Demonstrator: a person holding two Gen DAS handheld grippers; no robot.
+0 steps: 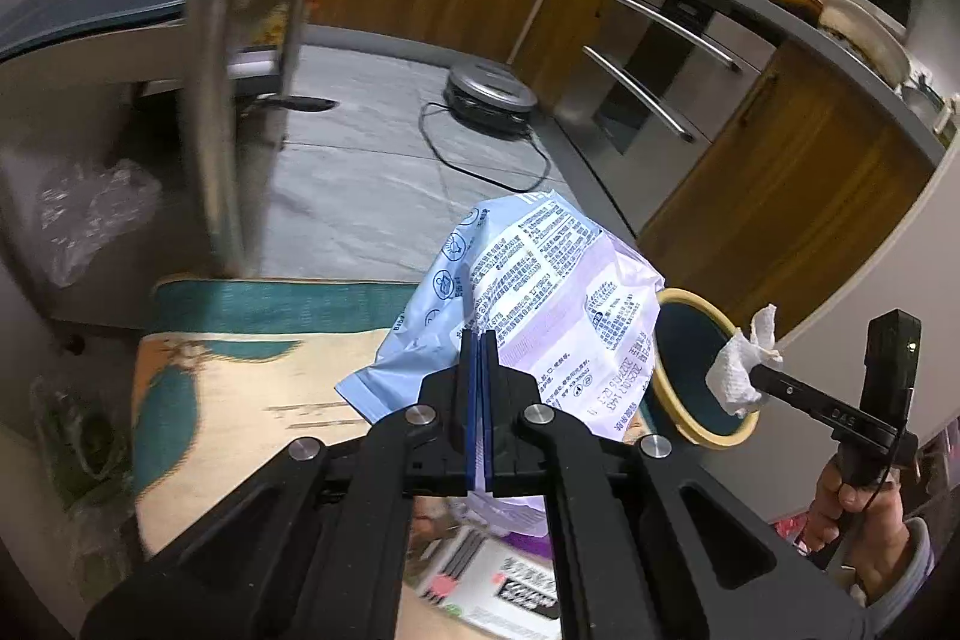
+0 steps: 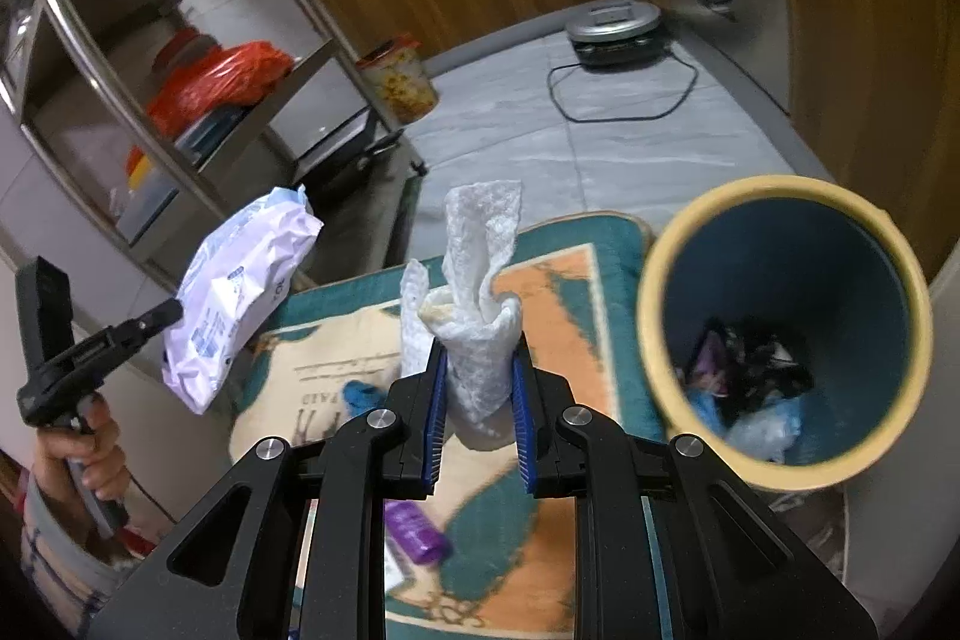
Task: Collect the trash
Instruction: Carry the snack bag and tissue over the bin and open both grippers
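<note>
My left hand-held gripper (image 1: pixel 480 340) pinches the light, crinkly wrapper (image 1: pixel 528 292) by its edge at centre frame; my right hand-held gripper (image 2: pixel 480 358) squeezes a soft paper towel (image 2: pixel 480 280) (it crushes easily), bin (image 2: pixel 654 316) at right.

- Wet-wipe pack (image 1: pixel 528 304): glossy, crinkled plastic film.
- Paper towel (image 2: pixel 480 304): matt, embossed, crumpled.
- Bin (image 2: pixel 660 340): smooth plastic.
- Rug (image 2: pixel 558 292): woven cloth.
- Cabinets (image 1: pixel 798 196): satin wood, brushed-metal handles.
</note>
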